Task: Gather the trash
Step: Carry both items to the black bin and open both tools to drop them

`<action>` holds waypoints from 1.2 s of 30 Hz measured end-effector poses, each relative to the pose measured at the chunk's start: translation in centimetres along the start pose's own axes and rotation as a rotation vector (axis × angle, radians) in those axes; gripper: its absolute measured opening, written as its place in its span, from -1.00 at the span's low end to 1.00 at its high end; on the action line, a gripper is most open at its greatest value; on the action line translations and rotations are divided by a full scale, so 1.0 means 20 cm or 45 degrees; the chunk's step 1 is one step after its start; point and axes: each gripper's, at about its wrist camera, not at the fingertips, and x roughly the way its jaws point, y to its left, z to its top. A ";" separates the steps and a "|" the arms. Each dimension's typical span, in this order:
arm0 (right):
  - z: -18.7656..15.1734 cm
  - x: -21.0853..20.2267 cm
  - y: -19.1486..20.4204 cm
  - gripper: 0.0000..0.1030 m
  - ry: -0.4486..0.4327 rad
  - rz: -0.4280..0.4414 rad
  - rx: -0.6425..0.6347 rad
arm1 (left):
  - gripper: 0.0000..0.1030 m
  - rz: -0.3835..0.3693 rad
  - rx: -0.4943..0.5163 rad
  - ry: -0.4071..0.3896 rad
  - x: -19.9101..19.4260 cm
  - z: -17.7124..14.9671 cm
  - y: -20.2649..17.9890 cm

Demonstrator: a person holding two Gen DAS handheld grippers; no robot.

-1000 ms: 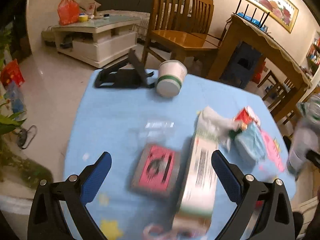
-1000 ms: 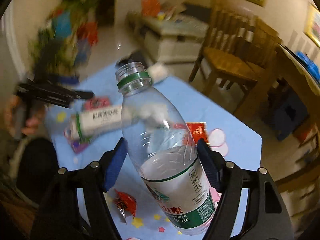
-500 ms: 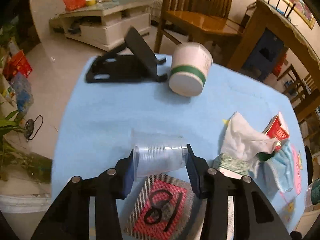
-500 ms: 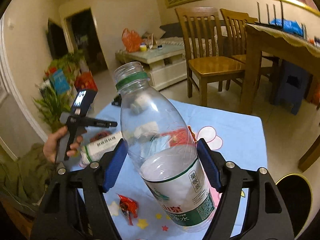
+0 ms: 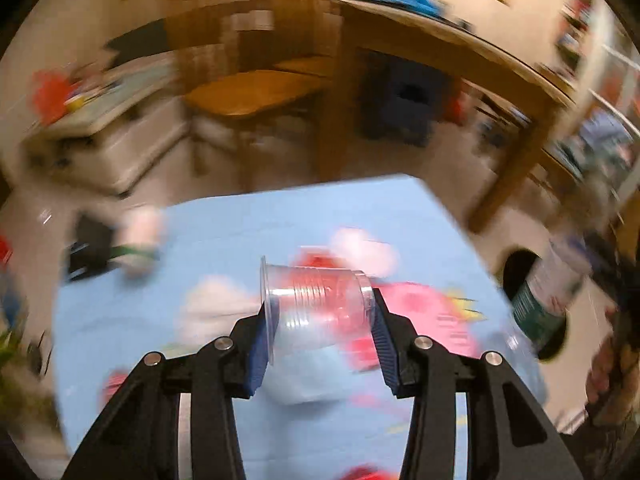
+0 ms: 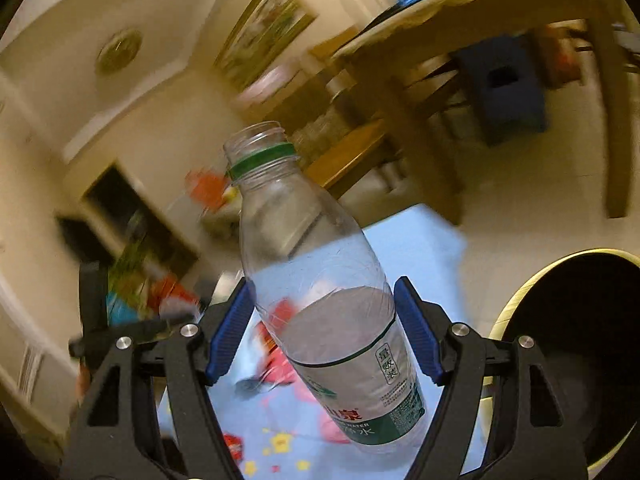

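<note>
Left gripper (image 5: 320, 320): blue fingers (image 5: 258, 350) pinch a clear plastic cup (image 5: 316, 300) lying sideways between them, rim against the left pad, base against the right pad. Cup held in the air above the blue desk (image 5: 248, 232).

Right gripper (image 6: 324, 332): fingers (image 6: 418, 336) clamp a clear water bottle (image 6: 320, 292) at mid-body, just above its green-and-white label. Bottle capless, neck tilted up and to the left, green ring below the open mouth.

Left wrist view only: heavy blur. Red and pink wrappers (image 5: 416, 312) smeared across the desk beyond the cup; a white cup with a green band (image 5: 140, 240) at the far left edge beside something black. The water bottle (image 5: 548, 292) appears at right, over a dark round opening on the floor.

Right wrist view only: a dark round bin (image 6: 576, 344) with a pale rim, low at right, beside the desk's (image 6: 420, 240) corner. Small red wrappers (image 6: 234, 444) on the desk below the fingers. Left gripper's black frame (image 6: 120, 328) shows at left, blurred.
</note>
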 end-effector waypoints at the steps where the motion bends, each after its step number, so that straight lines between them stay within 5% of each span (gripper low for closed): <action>1: 0.03 -0.07 -0.06 0.37 -0.055 -0.047 0.016 | -0.16 -0.040 0.055 0.023 0.07 0.01 -0.15; 7: 0.10 -0.35 -0.40 0.37 -0.233 -0.261 0.146 | -0.16 -0.192 0.325 0.145 0.41 -0.01 -0.88; 12: 0.11 -0.46 -0.58 0.37 -0.269 -0.385 0.185 | -0.14 -0.174 0.530 0.164 0.61 -0.04 -1.29; 13: 0.11 -0.47 -0.62 0.37 -0.269 -0.411 0.204 | 0.03 -0.158 0.546 0.163 0.63 -0.04 -1.31; 14: 0.11 -0.47 -0.64 0.37 -0.266 -0.423 0.218 | 0.47 -0.116 0.567 0.156 0.66 -0.05 -1.34; 16: 0.11 -0.48 -0.73 0.37 -0.253 -0.446 0.259 | 0.77 -0.057 0.581 0.131 0.68 -0.06 -1.36; 22: 0.01 -0.40 -0.85 0.36 -0.105 -0.528 0.327 | 0.71 -0.039 0.604 0.122 0.70 -0.09 -1.37; 30: -0.09 -0.07 -0.89 0.36 0.150 -0.604 0.358 | 0.71 -0.007 0.585 -0.028 0.50 -0.10 -1.33; 34: -0.15 0.06 -0.88 0.69 0.252 -0.634 0.381 | 0.71 -0.013 0.586 -0.085 0.39 -0.12 -1.31; 36: -0.16 0.09 -0.87 0.70 0.258 -0.654 0.375 | 0.71 -0.011 0.581 -0.107 0.35 -0.12 -1.29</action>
